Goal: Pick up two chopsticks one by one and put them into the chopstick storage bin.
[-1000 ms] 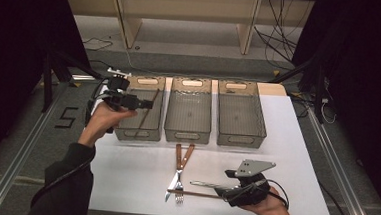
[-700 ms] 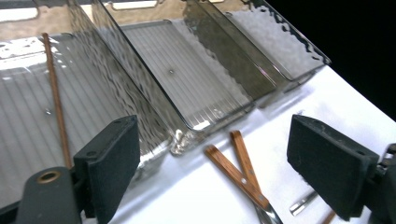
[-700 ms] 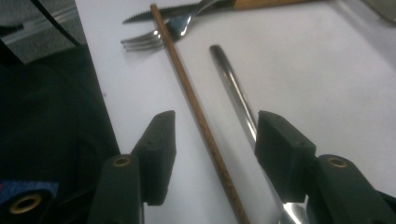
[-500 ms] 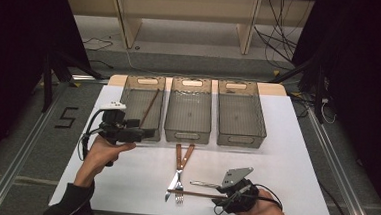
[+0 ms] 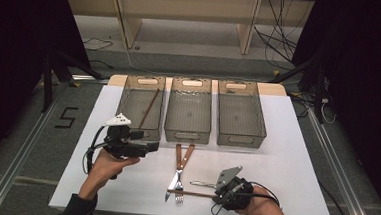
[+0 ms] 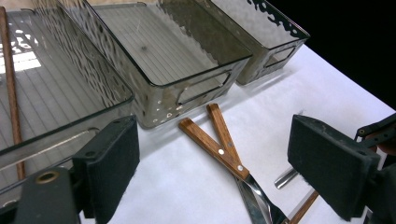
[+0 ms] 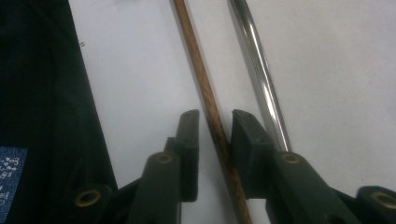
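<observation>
A wooden chopstick (image 5: pixel 191 192) lies on the white table (image 5: pixel 296 144) near its front edge. My right gripper (image 5: pixel 215 193) straddles the chopstick (image 7: pixel 205 93); in the right gripper view this gripper (image 7: pixel 215 116) is narrowly open, with a thin gap on each side of the stick. My left gripper (image 5: pixel 153 146) hovers wide open and empty in front of the left bin (image 5: pixel 129 96), where another chopstick (image 5: pixel 148 109) lies. In its own view the left gripper (image 6: pixel 212 144) looks over two crossed wooden handles (image 6: pixel 219 149).
Three clear grey bins stand in a row; the middle bin (image 5: pixel 188 132) and right bin (image 5: pixel 240 138) hold nothing. A knife and a fork (image 5: pixel 181 159) with wooden handles lie crossed mid-table. A silver handle (image 7: pixel 259 70) lies beside the chopstick. Dark fabric (image 7: pixel 42 116) borders the table's near edge.
My left gripper has drawn back from over the left bin to the table in front of it, leaving a chopstick inside. The right gripper has dropped lower over the near chopstick.
</observation>
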The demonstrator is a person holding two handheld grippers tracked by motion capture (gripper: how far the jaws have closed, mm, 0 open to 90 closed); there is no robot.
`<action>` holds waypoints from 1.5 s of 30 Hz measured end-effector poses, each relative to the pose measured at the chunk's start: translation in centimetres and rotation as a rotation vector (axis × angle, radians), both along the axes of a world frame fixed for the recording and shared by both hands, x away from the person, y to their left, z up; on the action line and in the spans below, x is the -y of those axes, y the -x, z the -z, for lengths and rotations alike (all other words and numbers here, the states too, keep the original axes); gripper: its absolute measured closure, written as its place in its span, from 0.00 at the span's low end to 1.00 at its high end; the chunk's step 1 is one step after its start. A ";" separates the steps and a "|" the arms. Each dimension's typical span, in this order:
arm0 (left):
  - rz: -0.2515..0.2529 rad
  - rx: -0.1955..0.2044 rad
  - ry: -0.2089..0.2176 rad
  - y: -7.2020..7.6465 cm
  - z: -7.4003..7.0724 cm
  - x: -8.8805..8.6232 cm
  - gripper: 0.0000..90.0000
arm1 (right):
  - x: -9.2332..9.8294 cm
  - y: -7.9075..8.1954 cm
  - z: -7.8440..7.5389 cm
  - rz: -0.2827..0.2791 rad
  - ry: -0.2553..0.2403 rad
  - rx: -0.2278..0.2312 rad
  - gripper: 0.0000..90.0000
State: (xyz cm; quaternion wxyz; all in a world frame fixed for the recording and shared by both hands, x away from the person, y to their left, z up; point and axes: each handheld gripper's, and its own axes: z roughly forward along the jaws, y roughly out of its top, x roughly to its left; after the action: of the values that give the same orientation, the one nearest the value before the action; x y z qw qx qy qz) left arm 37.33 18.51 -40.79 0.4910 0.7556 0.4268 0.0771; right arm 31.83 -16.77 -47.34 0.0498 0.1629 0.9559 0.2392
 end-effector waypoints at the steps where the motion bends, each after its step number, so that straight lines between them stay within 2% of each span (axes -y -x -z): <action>1: -0.001 -0.001 0.005 0.1 0.0 0.1 0.19 | -0.1 0.0 0.0 -0.003 0.004 0.001 0.85; 4: 0.007 0.003 0.003 0.4 0.0 0.2 0.19 | -0.2 0.1 0.0 -0.035 0.011 0.000 0.92; 12: 0.017 -0.003 0.009 0.4 0.3 0.5 0.19 | -0.3 0.8 -0.2 -0.109 0.034 0.050 0.95; 14: 0.017 -0.002 0.004 0.4 0.3 0.5 0.19 | -0.4 0.9 -0.2 -0.103 0.028 0.059 0.95; 18: 0.012 0.000 0.005 0.4 0.2 0.4 0.19 | -0.2 0.9 -0.7 -0.095 -0.015 0.071 0.96; 28: 0.006 -0.010 0.009 0.6 0.1 0.8 0.19 | 0.9 0.3 -2.3 0.022 -0.169 0.121 0.96; 31: -0.014 -0.020 0.008 0.6 0.1 1.1 0.19 | 0.9 0.2 -2.8 0.067 -0.206 0.145 0.96; 35: -0.031 -0.053 0.050 0.8 0.2 1.6 0.19 | 0.9 0.0 -3.6 0.131 -0.282 0.185 0.96; 40: -0.024 -0.084 0.101 1.0 0.3 2.4 0.19 | 0.0 -0.5 -4.7 0.194 -0.372 0.247 0.96; 42: -0.017 -0.078 0.098 1.2 0.2 2.9 0.21 | -0.7 -0.6 -5.0 0.186 -0.385 0.264 0.96; 45: 0.000 -0.078 0.127 1.6 0.2 3.7 0.25 | -1.8 -0.7 -5.1 0.182 -0.399 0.286 0.96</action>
State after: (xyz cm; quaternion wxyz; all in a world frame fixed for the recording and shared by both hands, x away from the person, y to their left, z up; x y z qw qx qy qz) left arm 35.76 14.85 -40.95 0.5209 0.7254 0.4494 0.0205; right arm 32.56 -14.94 -42.24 0.1726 0.2195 0.8545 0.4380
